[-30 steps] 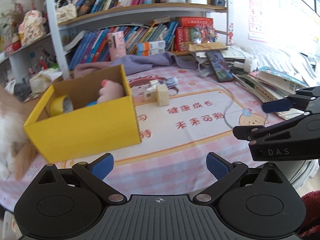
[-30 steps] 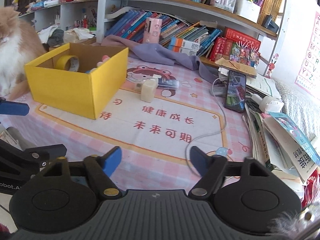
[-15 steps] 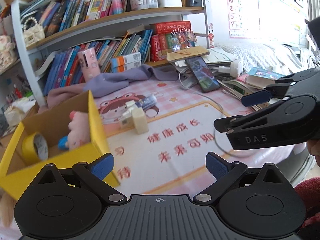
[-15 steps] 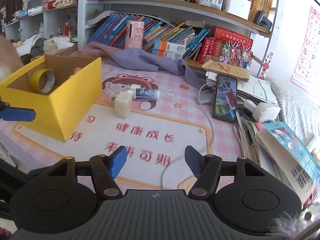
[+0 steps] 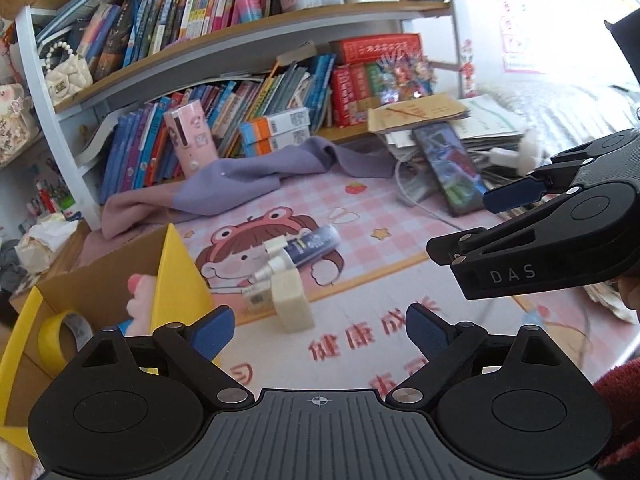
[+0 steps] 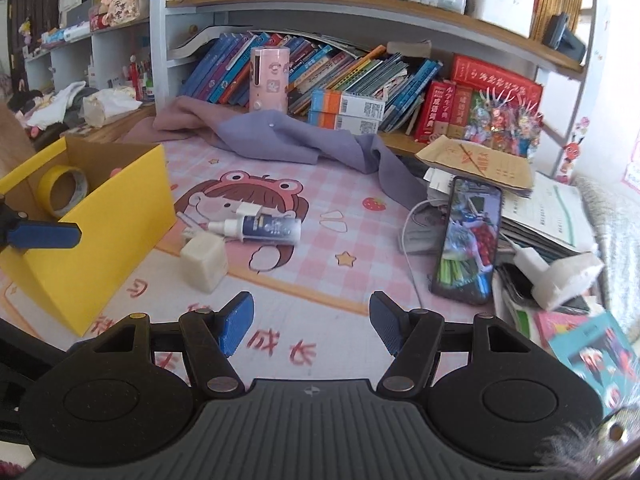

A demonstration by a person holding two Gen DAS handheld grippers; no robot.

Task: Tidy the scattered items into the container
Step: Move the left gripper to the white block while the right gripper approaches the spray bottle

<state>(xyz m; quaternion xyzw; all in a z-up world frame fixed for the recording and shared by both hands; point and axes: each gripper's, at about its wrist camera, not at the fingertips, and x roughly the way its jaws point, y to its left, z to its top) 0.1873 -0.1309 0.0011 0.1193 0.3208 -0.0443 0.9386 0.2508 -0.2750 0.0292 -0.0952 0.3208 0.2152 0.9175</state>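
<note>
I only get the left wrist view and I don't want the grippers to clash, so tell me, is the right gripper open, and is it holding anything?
Observer: The right gripper is open, with nothing between its fingers.
Operator: What's off to its right that I can't see?
Observer: A teal book lies at the right edge, below the white charger.
Operator: And where does my left gripper show from there?
Observer: Only one blue finger of the left gripper shows. It is at the far left, in front of the box.
</note>
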